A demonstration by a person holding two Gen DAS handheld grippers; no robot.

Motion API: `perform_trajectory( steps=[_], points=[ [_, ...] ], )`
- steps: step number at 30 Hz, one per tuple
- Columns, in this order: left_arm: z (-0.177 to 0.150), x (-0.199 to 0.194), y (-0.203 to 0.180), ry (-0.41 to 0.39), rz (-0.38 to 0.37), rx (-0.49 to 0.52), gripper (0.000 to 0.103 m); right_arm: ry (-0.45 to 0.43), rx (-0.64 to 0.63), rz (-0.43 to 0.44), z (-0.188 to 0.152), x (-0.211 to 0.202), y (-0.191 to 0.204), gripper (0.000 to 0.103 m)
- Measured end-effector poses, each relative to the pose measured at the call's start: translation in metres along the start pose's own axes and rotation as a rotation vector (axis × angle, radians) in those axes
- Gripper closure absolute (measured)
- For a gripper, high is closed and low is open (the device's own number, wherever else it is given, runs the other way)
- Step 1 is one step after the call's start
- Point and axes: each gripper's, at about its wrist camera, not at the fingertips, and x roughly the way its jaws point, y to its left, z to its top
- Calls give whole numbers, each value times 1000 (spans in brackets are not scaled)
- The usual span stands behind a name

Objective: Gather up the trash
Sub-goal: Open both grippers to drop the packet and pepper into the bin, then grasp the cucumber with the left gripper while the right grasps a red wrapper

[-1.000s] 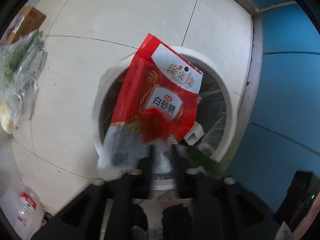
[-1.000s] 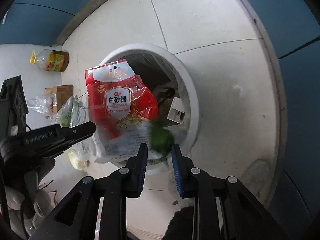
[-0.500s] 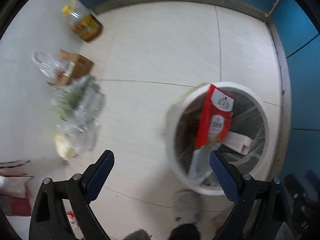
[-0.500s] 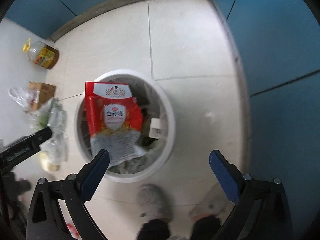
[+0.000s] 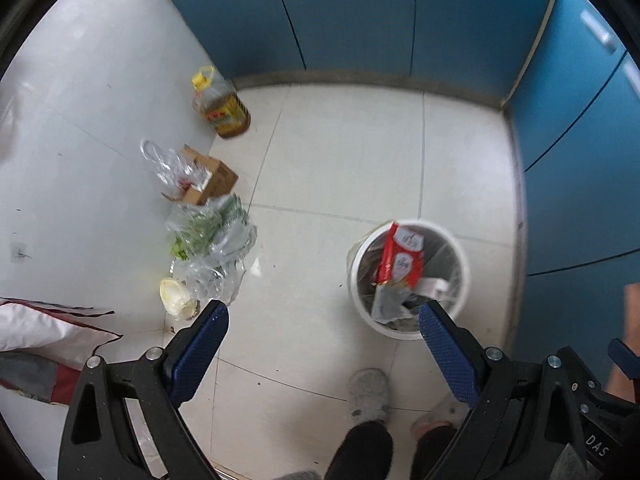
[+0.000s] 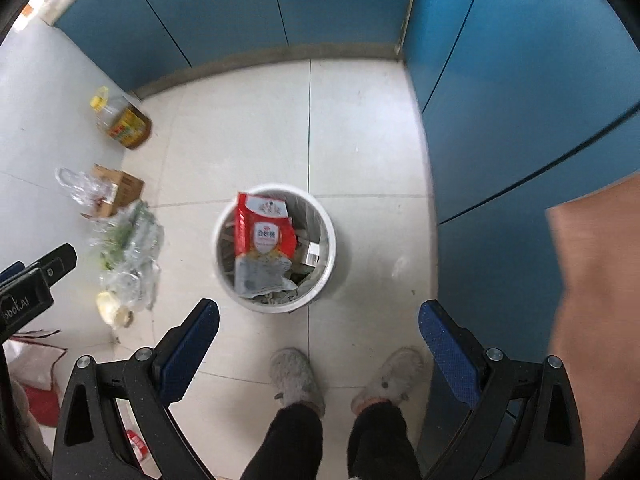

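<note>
A red and white sugar bag point(image 5: 401, 259) point(image 6: 262, 240) stands on end inside the white round trash bin point(image 5: 460, 312) point(image 6: 330, 236), on top of other rubbish. High above the floor, my left gripper point(image 5: 323, 312) is open with nothing between its blue pads. My right gripper point(image 6: 319, 308) is likewise open and empty, looking straight down at the bin. Along the white wall lie clear plastic bags with green scraps point(image 5: 212, 236) point(image 6: 128, 248), a small cardboard box point(image 5: 212, 180) point(image 6: 118, 192) and a pale crumpled lump point(image 5: 174, 296).
An oil bottle point(image 5: 220, 104) point(image 6: 122, 120) stands by the wall corner. Blue cabinet doors point(image 5: 360, 16) point(image 6: 520, 100) close off the back and right. The person's grey slippers point(image 6: 296, 376) stand just in front of the bin. A red and white sack point(image 5: 44, 340) lies at the left.
Both grippers opened and let go of the sugar bag, which dropped into the bin. Both hands then rose well above the floor, so the bin looks much smaller.
</note>
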Motion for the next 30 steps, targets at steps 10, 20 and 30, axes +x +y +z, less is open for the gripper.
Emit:
perform_trajectory(
  steps=[10, 20, 30],
  points=[
    [-7, -167, 10, -86, -104, 58, 6, -153, -46, 20, -3, -217, -13, 2],
    [-5, -269, 4, -216, -87, 81, 6, -273, 104, 173, -18, -335, -49, 2],
    [20, -329, -109, -355, -162, 246, 0, -514, 420, 157, -49, -411, -184, 2]
  ],
)
